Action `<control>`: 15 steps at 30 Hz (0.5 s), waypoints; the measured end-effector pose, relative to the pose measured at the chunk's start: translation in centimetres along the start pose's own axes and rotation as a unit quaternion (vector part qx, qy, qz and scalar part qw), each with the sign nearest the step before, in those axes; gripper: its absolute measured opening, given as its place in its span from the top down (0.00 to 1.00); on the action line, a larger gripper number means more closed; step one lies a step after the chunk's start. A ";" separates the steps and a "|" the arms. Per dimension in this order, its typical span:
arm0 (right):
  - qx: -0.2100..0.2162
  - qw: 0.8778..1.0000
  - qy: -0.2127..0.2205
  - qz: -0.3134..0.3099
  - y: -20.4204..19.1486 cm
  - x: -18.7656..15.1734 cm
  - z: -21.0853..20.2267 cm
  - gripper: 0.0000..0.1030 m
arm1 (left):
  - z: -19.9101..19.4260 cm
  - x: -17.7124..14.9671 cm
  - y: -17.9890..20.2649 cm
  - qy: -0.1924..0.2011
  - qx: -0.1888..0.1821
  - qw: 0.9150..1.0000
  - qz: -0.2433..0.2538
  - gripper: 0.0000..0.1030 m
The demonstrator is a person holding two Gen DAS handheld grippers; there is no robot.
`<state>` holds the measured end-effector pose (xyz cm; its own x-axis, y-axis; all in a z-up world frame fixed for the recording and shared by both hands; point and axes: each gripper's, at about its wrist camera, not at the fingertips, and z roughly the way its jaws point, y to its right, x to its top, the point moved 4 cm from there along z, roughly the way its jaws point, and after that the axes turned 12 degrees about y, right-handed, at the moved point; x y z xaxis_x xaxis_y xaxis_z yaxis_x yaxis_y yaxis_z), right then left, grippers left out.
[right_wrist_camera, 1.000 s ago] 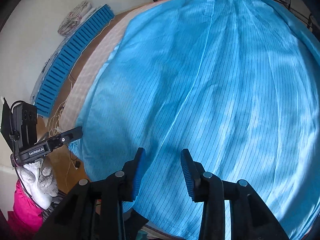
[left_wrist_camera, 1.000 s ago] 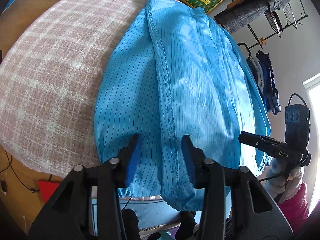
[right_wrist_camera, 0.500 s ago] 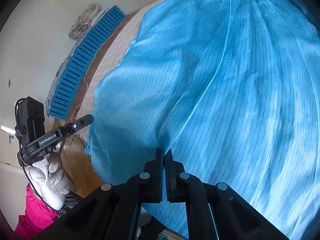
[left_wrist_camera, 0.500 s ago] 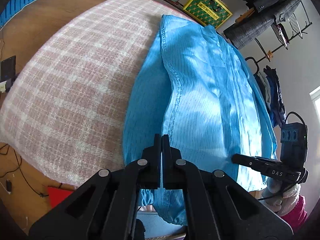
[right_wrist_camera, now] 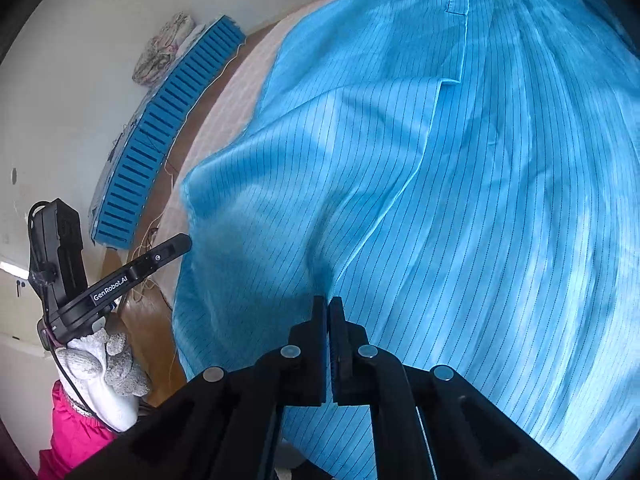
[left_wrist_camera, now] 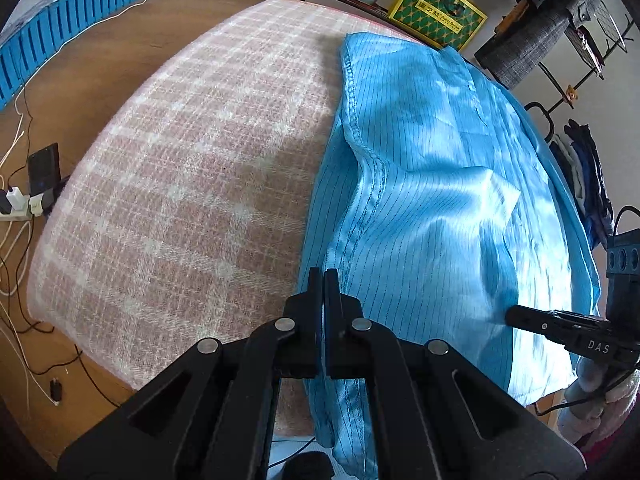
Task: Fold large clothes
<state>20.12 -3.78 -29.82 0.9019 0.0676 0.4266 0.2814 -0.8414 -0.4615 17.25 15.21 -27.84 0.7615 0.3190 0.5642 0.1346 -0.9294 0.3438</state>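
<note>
A large bright blue striped garment (left_wrist_camera: 436,200) lies on a pink plaid bed (left_wrist_camera: 180,184). My left gripper (left_wrist_camera: 323,276) is shut on the garment's near left hem and lifts it, so the cloth bunches and hangs below the jaws. My right gripper (right_wrist_camera: 329,304) is shut on the garment (right_wrist_camera: 460,200) at its near hem and pulls up a ridge of cloth. Each gripper shows in the other's view, the right one at the right edge (left_wrist_camera: 560,324) and the left one at the left edge (right_wrist_camera: 120,280).
Wooden floor with cables and a power strip (left_wrist_camera: 20,204) lies left of the bed. A blue slatted panel (right_wrist_camera: 160,140) leans by the wall. A yellow-green box (left_wrist_camera: 438,10) and a clothes rack (left_wrist_camera: 560,32) stand beyond the bed.
Both grippers went from open to shut on the garment's near hem. They have since lifted it, and the cloth now bunches and has drawn rightward, baring more of the bed.
</note>
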 end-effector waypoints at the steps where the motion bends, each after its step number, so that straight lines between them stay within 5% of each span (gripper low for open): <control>1: 0.002 1.000 -0.003 -0.005 -0.1 -0.2 -0.2 1.00 | 0.0 -0.1 -0.2 -0.007 -0.008 1.000 -0.006 1.00; 5: 0.022 0.999 -0.020 -0.034 -1.0 -1.8 -1.3 0.96 | -1.4 -0.9 -0.5 -0.008 -0.010 1.000 0.001 1.00; 7: 0.010 0.998 -0.013 -0.062 -1.2 -2.2 -1.9 0.84 | -1.6 -0.9 -0.5 -0.004 0.003 1.000 0.006 1.00; 8: 0.006 0.997 -0.006 -0.071 -1.2 -2.2 -2.3 0.69 | -1.8 -0.9 -0.6 -0.004 -0.004 1.000 -0.003 1.00; 9: 0.005 0.998 0.003 -0.070 -1.1 -2.1 -2.7 0.68 | -2.0 -0.7 -0.7 -0.003 -0.010 1.000 -0.013 1.00; 11: 0.006 0.998 0.016 -0.052 -0.4 -1.7 -3.5 0.68 | -2.4 -0.4 -1.0 0.007 -0.011 1.000 -0.024 0.89; 13: 0.004 0.998 0.037 -0.046 -0.1 -1.1 -4.3 0.68 | -2.6 -0.1 -1.6 0.015 -0.007 0.999 -0.042 0.49; 15: 0.000 0.997 0.058 -0.048 -0.1 -0.5 -5.0 0.68 | -2.3 -0.1 -2.4 0.009 -0.014 0.997 -0.071 0.47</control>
<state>17.99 -6.43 -26.06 0.8270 0.0845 0.5558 0.3635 -0.8345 -0.4141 15.39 17.84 -27.04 0.7249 0.4505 0.5211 0.2227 -0.8691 0.4416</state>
